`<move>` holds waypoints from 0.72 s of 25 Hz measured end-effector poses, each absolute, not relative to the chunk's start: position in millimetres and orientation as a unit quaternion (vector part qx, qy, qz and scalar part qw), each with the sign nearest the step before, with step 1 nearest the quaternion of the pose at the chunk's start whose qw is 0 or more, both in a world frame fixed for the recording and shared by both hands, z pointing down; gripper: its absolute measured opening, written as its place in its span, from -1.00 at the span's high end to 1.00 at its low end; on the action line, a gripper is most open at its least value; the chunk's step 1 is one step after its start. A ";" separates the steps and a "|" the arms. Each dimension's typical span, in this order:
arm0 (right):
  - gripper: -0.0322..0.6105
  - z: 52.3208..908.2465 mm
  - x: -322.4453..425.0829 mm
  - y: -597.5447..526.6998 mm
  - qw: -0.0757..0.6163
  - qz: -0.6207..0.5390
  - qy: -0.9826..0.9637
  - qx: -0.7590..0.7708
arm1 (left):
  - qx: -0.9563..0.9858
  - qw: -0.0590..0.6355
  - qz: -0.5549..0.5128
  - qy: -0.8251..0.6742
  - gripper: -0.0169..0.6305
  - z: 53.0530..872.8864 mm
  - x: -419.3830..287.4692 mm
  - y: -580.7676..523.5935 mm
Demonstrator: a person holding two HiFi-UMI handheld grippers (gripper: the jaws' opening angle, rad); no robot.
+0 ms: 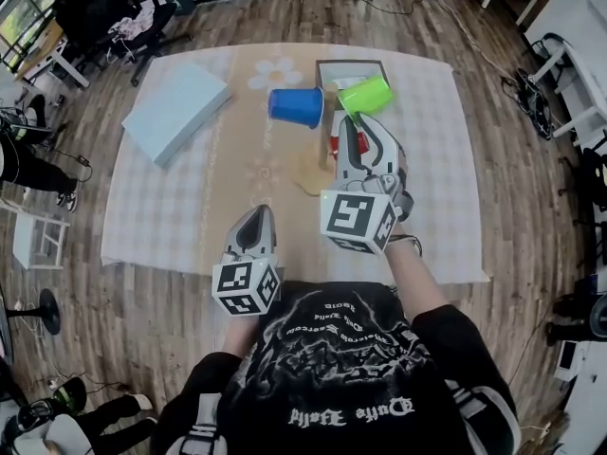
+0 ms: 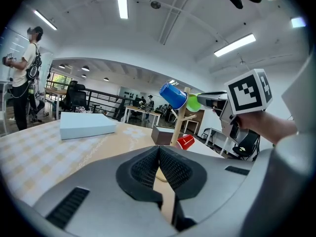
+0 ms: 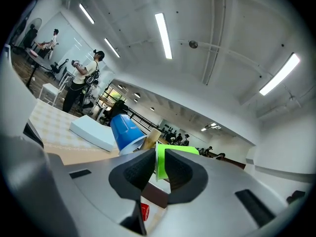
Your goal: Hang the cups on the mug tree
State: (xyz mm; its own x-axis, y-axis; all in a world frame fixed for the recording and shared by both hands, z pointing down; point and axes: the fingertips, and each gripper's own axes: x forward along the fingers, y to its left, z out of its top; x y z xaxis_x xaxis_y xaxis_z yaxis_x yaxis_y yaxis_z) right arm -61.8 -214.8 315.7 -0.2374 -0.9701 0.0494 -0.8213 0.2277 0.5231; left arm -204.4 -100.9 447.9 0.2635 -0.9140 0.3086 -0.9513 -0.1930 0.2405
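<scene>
The wooden mug tree (image 2: 178,125) stands mid-table, its base (image 1: 311,174) showing in the head view. A blue cup (image 1: 295,106) (image 2: 173,95) (image 3: 123,132) hangs on its left branch. A green cup (image 1: 366,95) (image 2: 193,102) (image 3: 180,151) sits high on the right side. A red cup (image 1: 349,144) (image 2: 185,141) (image 3: 144,211) is low by the trunk. My right gripper (image 1: 356,119) (image 3: 159,164) is level at the green cup; the cup's wall stands between its slightly parted pads, with a thin gap. My left gripper (image 1: 257,218) (image 2: 159,154) rests shut and empty near the table's front edge.
A flat light-blue box (image 1: 175,110) (image 2: 86,125) lies at the table's back left. A grey-brown open box (image 1: 347,67) (image 2: 160,135) stands behind the mug tree. A checked cloth (image 1: 161,207) covers the table. A person (image 2: 22,78) stands far off at left.
</scene>
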 end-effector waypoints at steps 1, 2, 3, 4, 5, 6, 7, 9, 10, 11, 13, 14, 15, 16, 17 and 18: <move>0.65 317.7 -63.4 -215.6 0.187 -0.194 -0.766 0.584 | 0.770 0.193 0.048 -0.607 0.89 447.7 -204.8 -101.4; 0.57 319.2 -65.0 -216.1 0.187 -0.188 -0.771 0.578 | 0.769 0.192 0.048 -0.608 0.89 447.1 -204.9 -102.0; 0.51 320.0 -66.2 -216.3 0.185 -0.182 -0.777 0.574 | 0.769 0.191 0.047 -0.609 0.89 446.1 -204.6 -102.9; 0.47 320.1 -66.6 -216.2 0.181 -0.176 -0.782 0.570 | 0.769 0.189 0.047 -0.609 0.89 444.9 -203.9 -103.9; 0.45 320.0 -66.2 -215.8 0.176 -0.169 -0.786 0.568 | 0.770 0.188 0.045 -0.608 0.89 443.4 -202.5 -104.8; 0.45 320.0 -65.2 -214.9 0.171 -0.162 -0.791 0.565 | 0.771 0.187 0.044 -0.607 0.89 441.9 -200.5 -105.6; 0.44 321.0 -64.0 -213.4 0.164 -0.154 -0.797 0.561 | 0.774 0.186 0.041 -0.604 0.89 440.5 -198.1 -106.1; 0.44 328.1 -62.0 -209.0 0.150 -0.124 -0.814 0.547 | 0.780 0.185 0.036 -0.596 0.89 438.3 -192.1 -106.6; 0.44 334.6 -60.6 -206.3 0.144 -0.101 -0.825 0.537 | 0.784 0.185 0.033 -0.591 0.89 437.6 -188.8 -106.8; 0.46 342.7 -58.6 -203.4 0.138 -0.075 -0.835 0.527 | 0.789 0.186 0.030 -0.585 0.88 437.2 -185.4 -107.0; 0.58 360.7 -50.6 -196.8 0.125 -0.021 -0.849 0.513 | 0.798 0.188 0.023 -0.572 0.89 437.0 -178.5 -107.6; 0.64 369.4 -44.8 -193.2 0.119 0.001 -0.851 0.511 | 0.802 0.189 0.019 -0.566 0.89 437.0 -175.4 -108.0; 0.70 377.6 -38.8 -189.1 0.113 0.017 -0.852 0.511 | 0.807 0.189 0.016 -0.560 0.89 437.3 -172.5 -108.6; 0.77 385.0 -33.4 -184.4 0.108 0.028 -0.853 0.510 | 0.811 0.189 0.013 -0.554 0.89 437.7 -170.0 -109.4; 0.85 391.3 -28.8 -179.0 0.102 0.034 -0.853 0.510 | 0.815 0.189 0.012 -0.548 0.89 438.4 -167.6 -110.4; 0.87 397.0 -24.7 -173.3 0.098 0.036 -0.854 0.509 | 0.819 0.186 0.013 -0.542 0.89 439.4 -165.3 -111.2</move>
State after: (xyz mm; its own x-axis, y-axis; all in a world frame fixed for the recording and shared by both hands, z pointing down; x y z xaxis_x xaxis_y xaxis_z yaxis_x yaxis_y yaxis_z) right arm -24.7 -173.3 397.0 -0.4619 -0.8630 0.2047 -0.8772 0.4786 0.0382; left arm -165.3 -111.2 439.4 0.4111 -0.8839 0.2231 -0.8935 -0.3423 0.2906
